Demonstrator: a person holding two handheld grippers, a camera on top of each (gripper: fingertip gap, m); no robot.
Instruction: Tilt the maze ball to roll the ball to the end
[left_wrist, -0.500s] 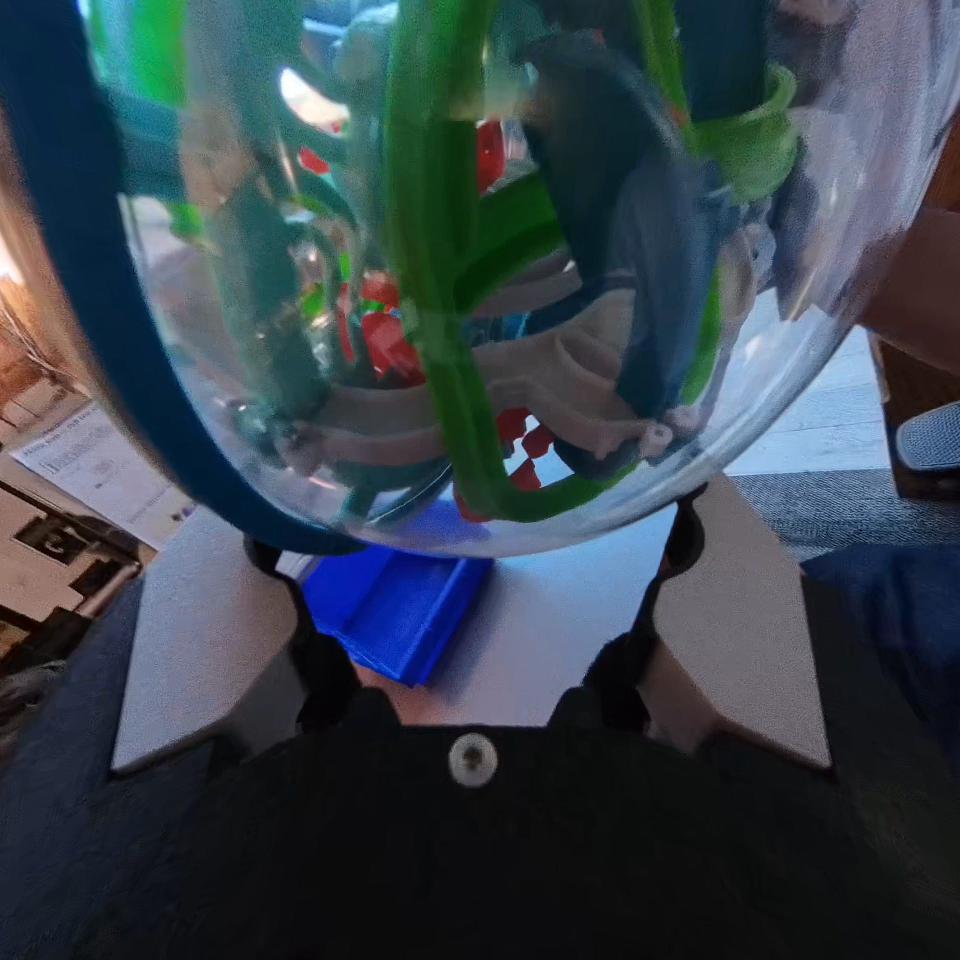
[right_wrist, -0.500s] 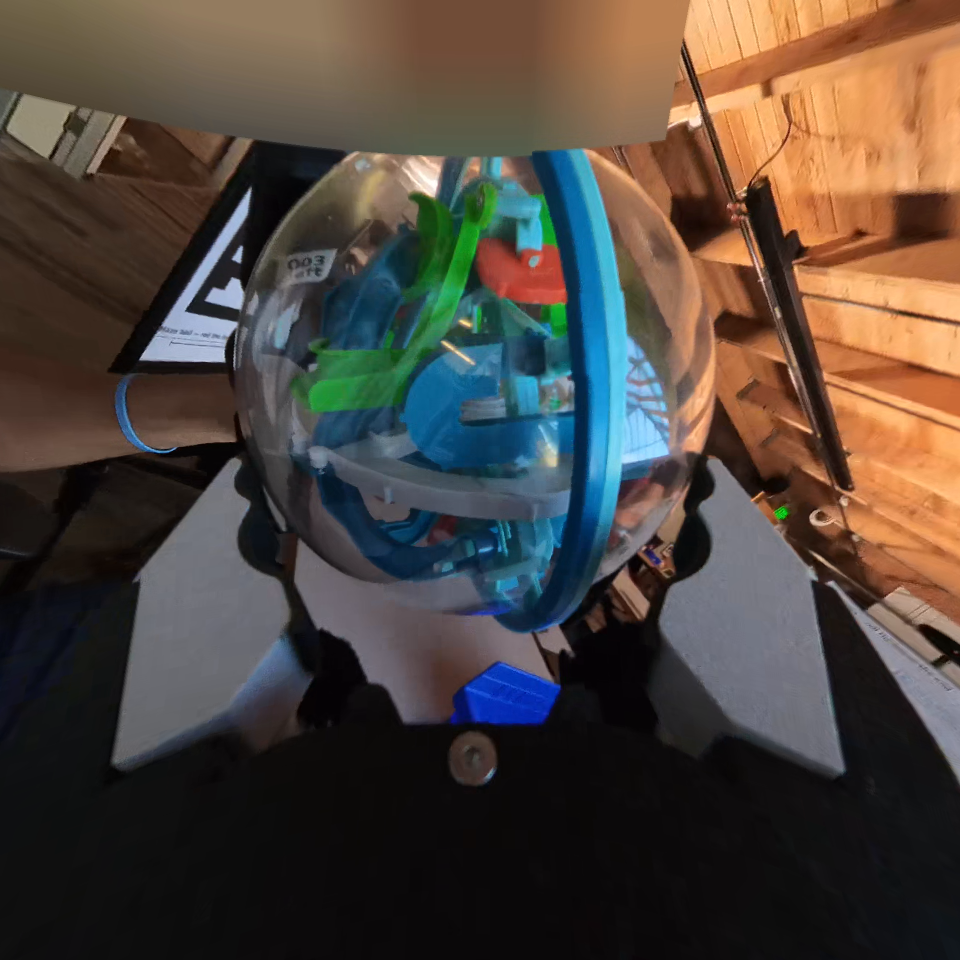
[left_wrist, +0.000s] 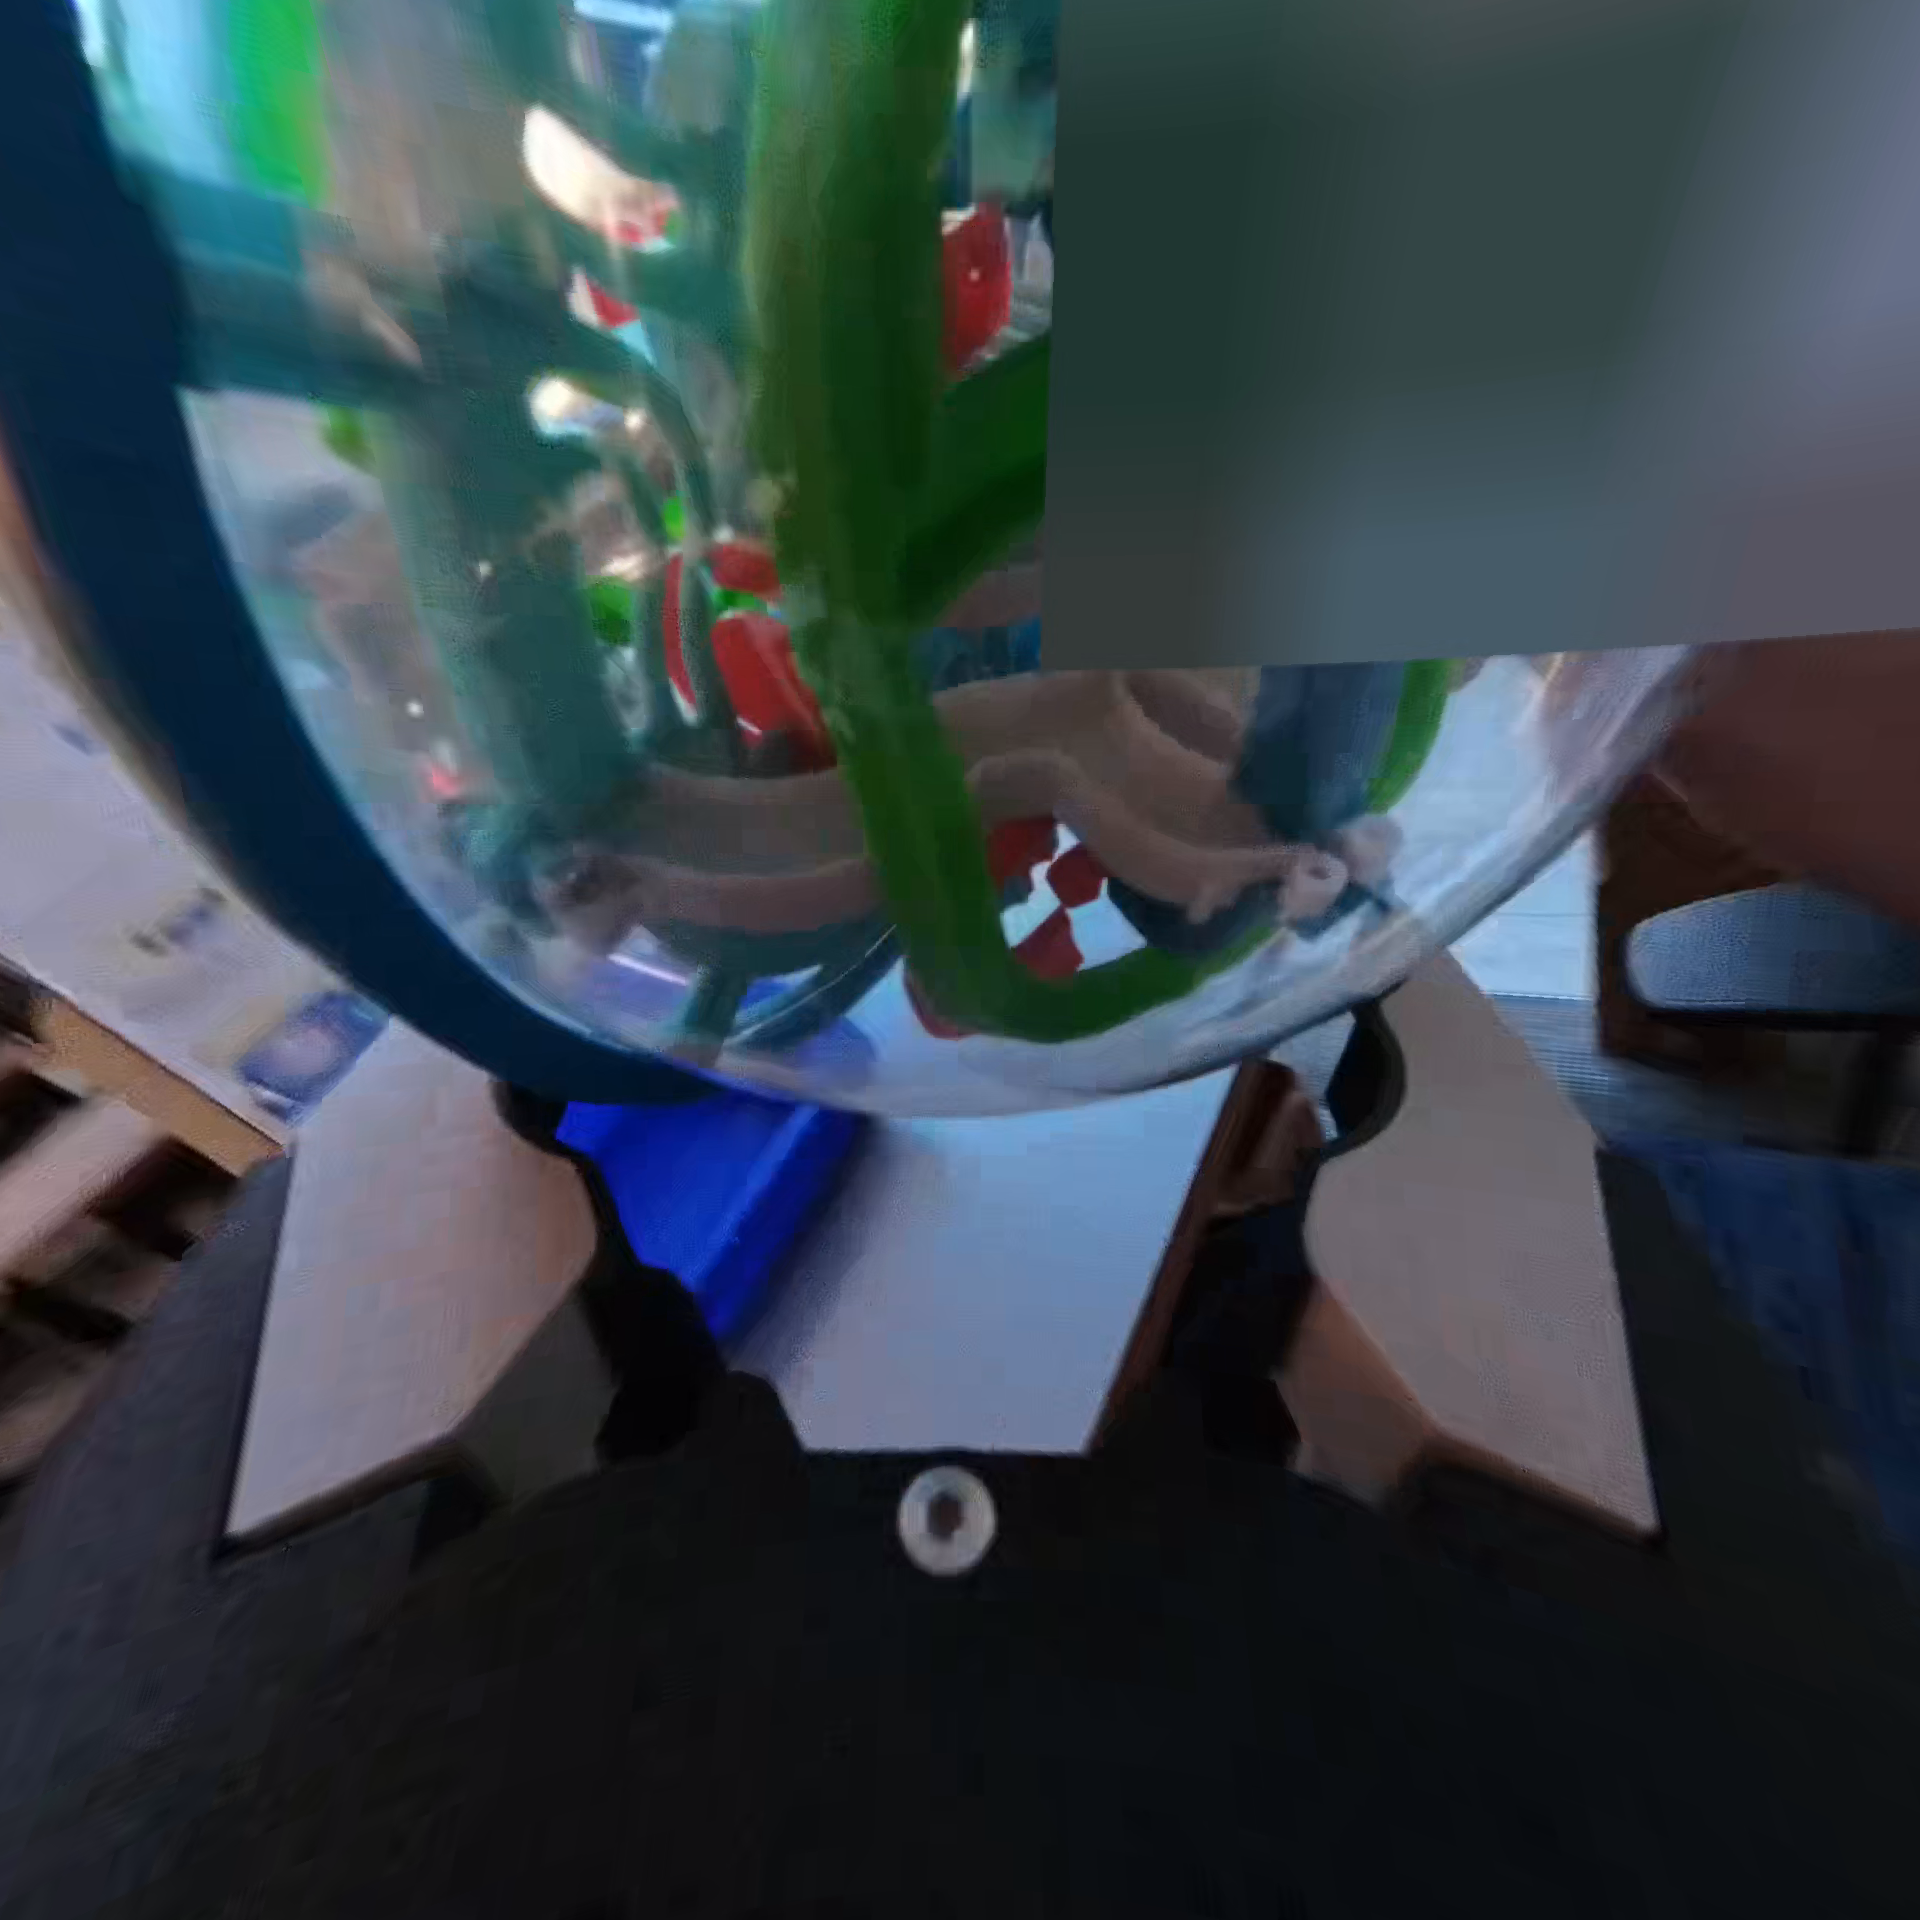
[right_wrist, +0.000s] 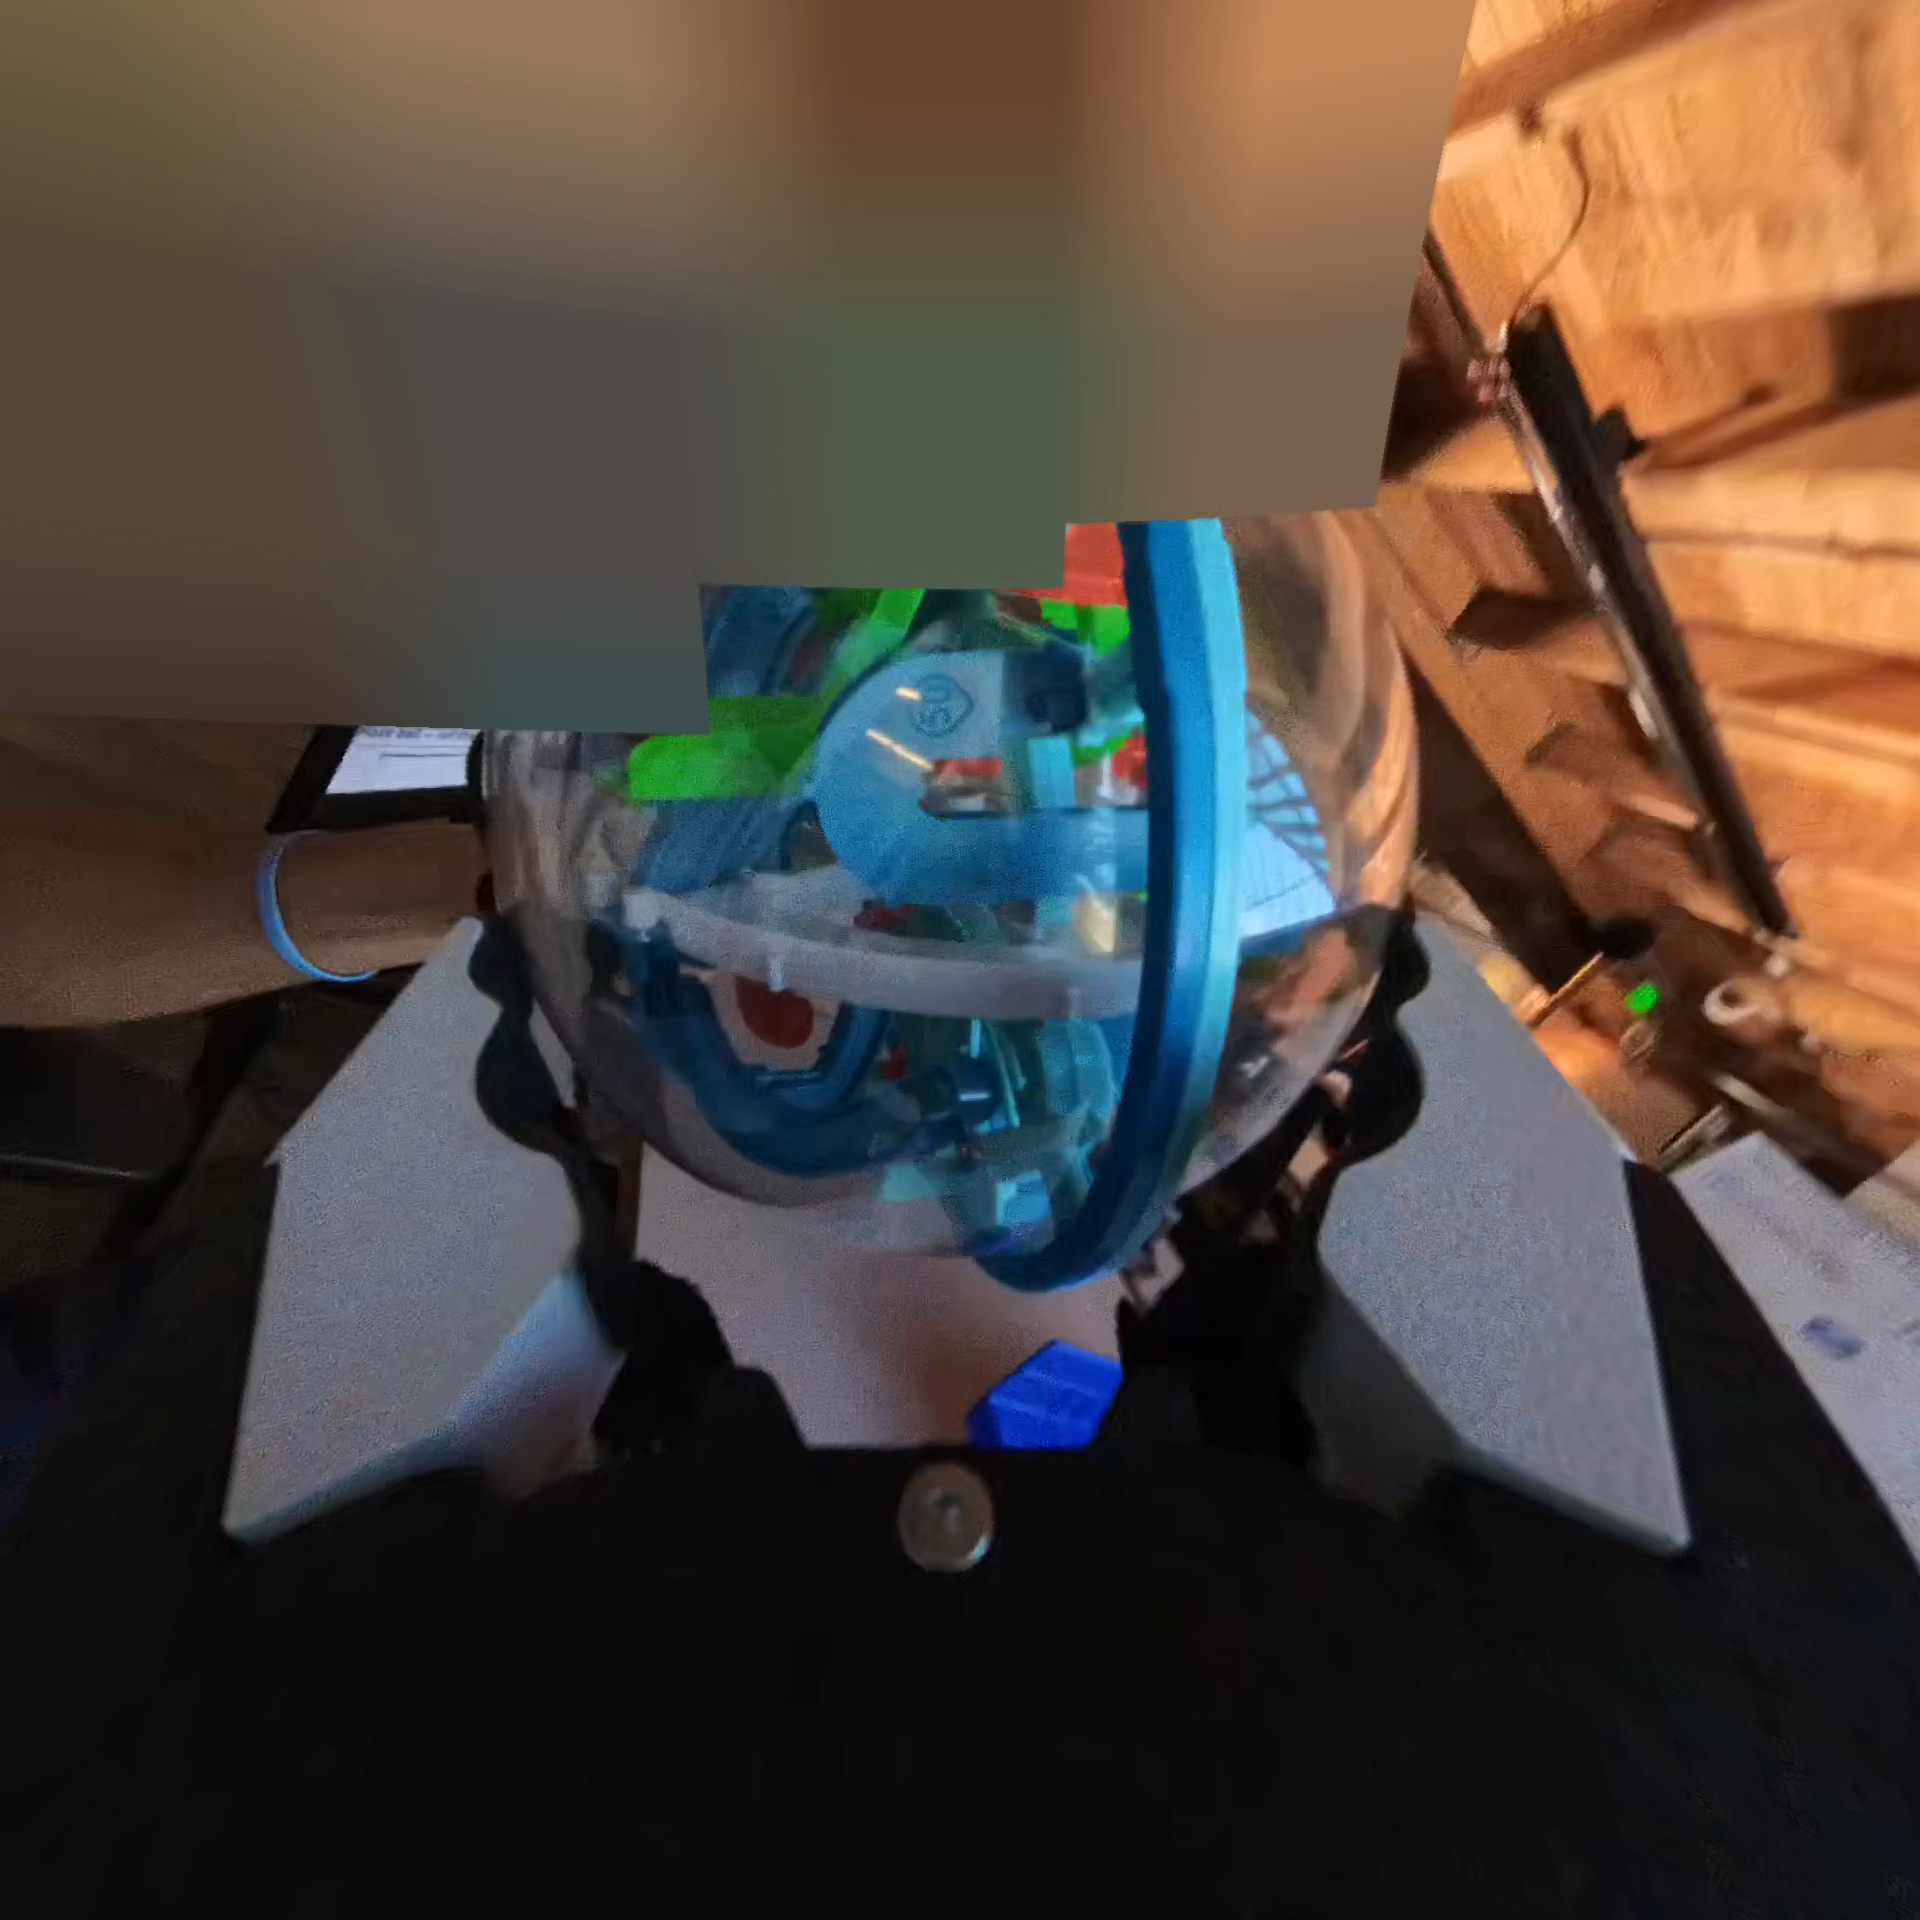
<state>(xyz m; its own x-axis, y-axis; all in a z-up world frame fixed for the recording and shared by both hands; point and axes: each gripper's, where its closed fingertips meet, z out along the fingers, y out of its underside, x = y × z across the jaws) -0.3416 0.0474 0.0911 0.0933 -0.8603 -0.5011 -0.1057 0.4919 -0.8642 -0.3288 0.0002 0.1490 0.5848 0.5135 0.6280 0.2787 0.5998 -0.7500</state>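
Right claw (right_wrist: 940, 1049): its two grey fingers (right_wrist: 416, 1226) stand wide apart with the maze ball (right_wrist: 935, 966) cradled between them; the black tips meet the clear shell on both sides, low down, so it has hold of the ball.
Left claw (left_wrist: 935, 1060): spread just as wide, its black tips against the underside of the same shell; the ball swells over the fingers and fills the upper part of that view. It appears to grip the ball too.
Maze ball: a clear sphere held in the air above the worktop (left_wrist: 966, 1299), between the two claws, with a blue band (right_wrist: 1184, 883) running round it almost upright, slightly tilted.
Inside the ball: green tracks (left_wrist: 862, 623), a pale grey curved ramp (right_wrist: 883, 966), a round light-blue disc (right_wrist: 904, 790) and red pieces (left_wrist: 769, 675); the small rolling ball cannot be made out.
Worktop: pale and smooth, seen under the sphere.
Blue block (left_wrist: 717, 1205): bright blue plastic, lying on the worktop directly beneath the maze ball, apart from it.
Person: a forearm (right_wrist: 156, 894) with a thin blue wristband (right_wrist: 286, 914) reaches in from the left of the right wrist view, beside the sphere.
Backdrop: wooden plank wall (right_wrist: 1714, 520) with a dark bar leaning across it.
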